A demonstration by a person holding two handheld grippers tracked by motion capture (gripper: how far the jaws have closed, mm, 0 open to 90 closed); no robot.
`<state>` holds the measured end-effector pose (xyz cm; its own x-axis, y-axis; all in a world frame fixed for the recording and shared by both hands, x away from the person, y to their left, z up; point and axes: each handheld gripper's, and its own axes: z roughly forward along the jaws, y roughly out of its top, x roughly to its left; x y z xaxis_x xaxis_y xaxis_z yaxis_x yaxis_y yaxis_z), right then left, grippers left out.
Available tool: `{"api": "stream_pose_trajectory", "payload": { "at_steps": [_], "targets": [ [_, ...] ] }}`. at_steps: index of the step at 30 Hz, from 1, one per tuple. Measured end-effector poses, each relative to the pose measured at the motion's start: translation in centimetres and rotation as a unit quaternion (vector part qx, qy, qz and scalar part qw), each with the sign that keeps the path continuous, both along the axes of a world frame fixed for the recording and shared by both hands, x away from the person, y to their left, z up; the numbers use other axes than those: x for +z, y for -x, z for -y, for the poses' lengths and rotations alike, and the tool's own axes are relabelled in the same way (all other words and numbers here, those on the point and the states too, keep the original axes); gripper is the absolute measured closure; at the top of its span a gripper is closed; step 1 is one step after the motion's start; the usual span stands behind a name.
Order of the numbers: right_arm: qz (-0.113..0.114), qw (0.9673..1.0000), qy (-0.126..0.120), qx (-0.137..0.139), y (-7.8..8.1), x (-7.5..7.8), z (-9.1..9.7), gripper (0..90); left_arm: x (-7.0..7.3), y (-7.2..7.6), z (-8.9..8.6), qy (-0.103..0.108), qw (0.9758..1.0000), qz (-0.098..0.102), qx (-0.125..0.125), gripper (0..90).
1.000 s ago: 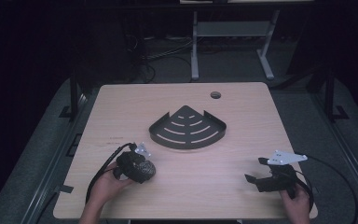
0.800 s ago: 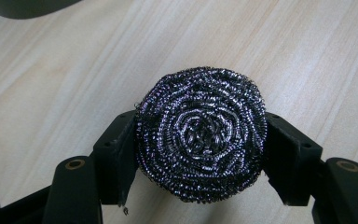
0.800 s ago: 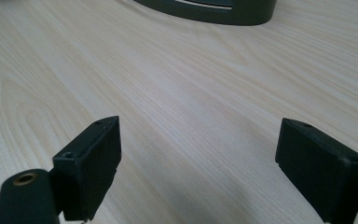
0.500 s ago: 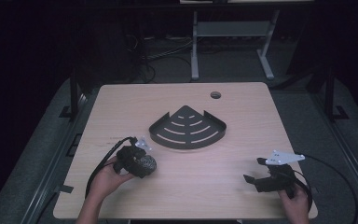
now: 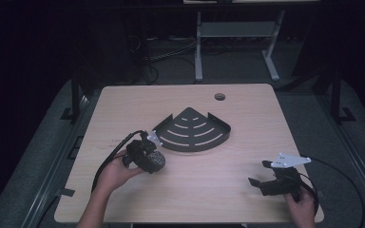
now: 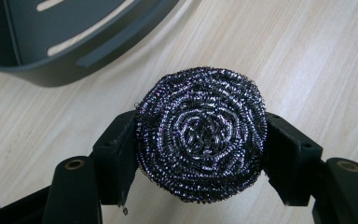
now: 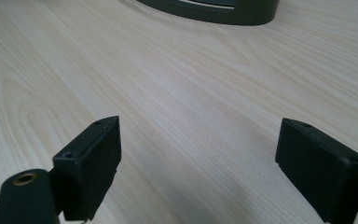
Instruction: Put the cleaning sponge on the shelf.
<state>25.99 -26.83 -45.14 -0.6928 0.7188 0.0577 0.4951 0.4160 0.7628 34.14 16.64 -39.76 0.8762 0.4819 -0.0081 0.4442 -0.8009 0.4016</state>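
At lower left of the high view, the left gripper (image 5: pixel 153 160), clamped on the steel scourer (image 6: pixel 200 133), has moved closer to the corner tray (image 5: pixel 192 130), suggesting placement there. The right gripper (image 5: pixel 262 178) rests open, empty.

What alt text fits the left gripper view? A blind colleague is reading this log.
A round steel wool scrubber is clamped between the two black jaws of the left tongs, above a pale wooden table. The curved wall of a dark slotted tray sits at upper left.

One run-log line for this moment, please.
left tongs: shut on steel scourer | right tongs: open, holding nothing, low over table | corner rack: mid-table, nothing in it
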Motion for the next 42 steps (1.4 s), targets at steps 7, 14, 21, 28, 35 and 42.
{"api": "stream_pose_trajectory", "payload": {
  "at_steps": [7, 14, 21, 28, 35, 42],
  "targets": [
    [-0.002, 1.0000, 0.000, 0.000, 0.0, 0.0, 0.0, 13.9, 0.5, -1.1, 0.9, -0.006, 1.0000, -0.002, -0.007, 33.3],
    [-0.002, 1.0000, -0.001, 0.001, 0.0, 0.1, 0.0, 13.8, 0.9, -2.2, 1.6, -0.014, 0.9998, -0.008, -0.012, 33.3],
    [0.000, 1.0000, -0.001, 0.002, 0.0, 0.1, -0.1, 13.8, 1.3, -3.0, 2.4, -0.018, 0.9997, -0.003, -0.017, 33.2],
    [0.000, 1.0000, -0.004, 0.004, 0.0, 0.2, -0.1, 13.8, 1.7, -4.0, 3.3, -0.027, 0.9993, -0.005, -0.025, 33.2],
    [0.001, 1.0000, 0.000, 0.007, 0.0, 0.2, -0.3, 13.8, 2.3, -5.0, 4.7, -0.023, 0.9992, -0.006, -0.032, 33.2],
    [0.001, 1.0000, 0.000, 0.008, 0.1, 0.3, -0.4, 13.8, 2.8, -6.1, 6.2, -0.023, 0.9988, -0.009, -0.042, 33.2]
  ]
}}
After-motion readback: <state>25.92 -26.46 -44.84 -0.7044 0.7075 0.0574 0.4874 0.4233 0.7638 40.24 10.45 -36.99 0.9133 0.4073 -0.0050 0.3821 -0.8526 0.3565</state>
